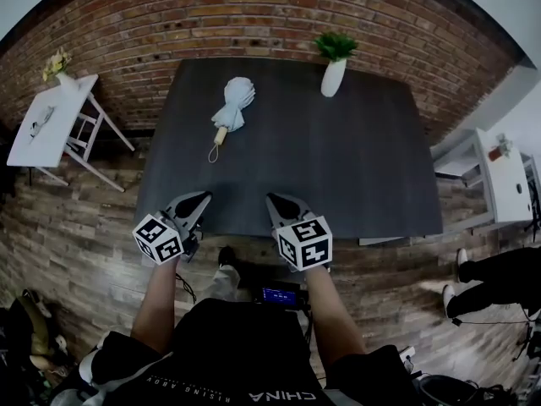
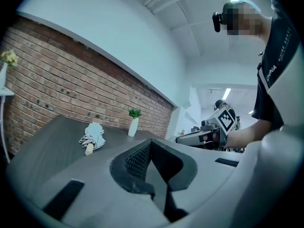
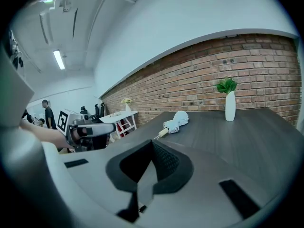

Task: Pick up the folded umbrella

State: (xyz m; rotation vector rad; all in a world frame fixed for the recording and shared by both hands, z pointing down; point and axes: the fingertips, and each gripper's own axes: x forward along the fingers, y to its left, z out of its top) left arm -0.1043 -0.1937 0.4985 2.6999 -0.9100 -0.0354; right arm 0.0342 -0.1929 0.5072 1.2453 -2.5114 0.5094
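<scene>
The folded umbrella [image 1: 233,104] is pale blue with a wooden handle and lies on the far left part of the dark grey table [image 1: 355,167], handle end toward me. It also shows in the left gripper view as the umbrella [image 2: 93,137] and in the right gripper view as the umbrella [image 3: 176,122]. My left gripper [image 1: 199,199] and right gripper [image 1: 275,200] hover side by side over the table's near edge, well short of the umbrella. The left gripper [image 2: 151,142] and the right gripper [image 3: 152,142] each have their jaws together, with nothing between them.
A white vase with a green plant [image 1: 333,73] stands at the table's far edge, right of the umbrella. A white side table with flowers [image 1: 49,118] stands to the left, a white shelf unit [image 1: 500,180] to the right. Someone's legs [image 1: 494,279] show at the right. A brick wall runs behind.
</scene>
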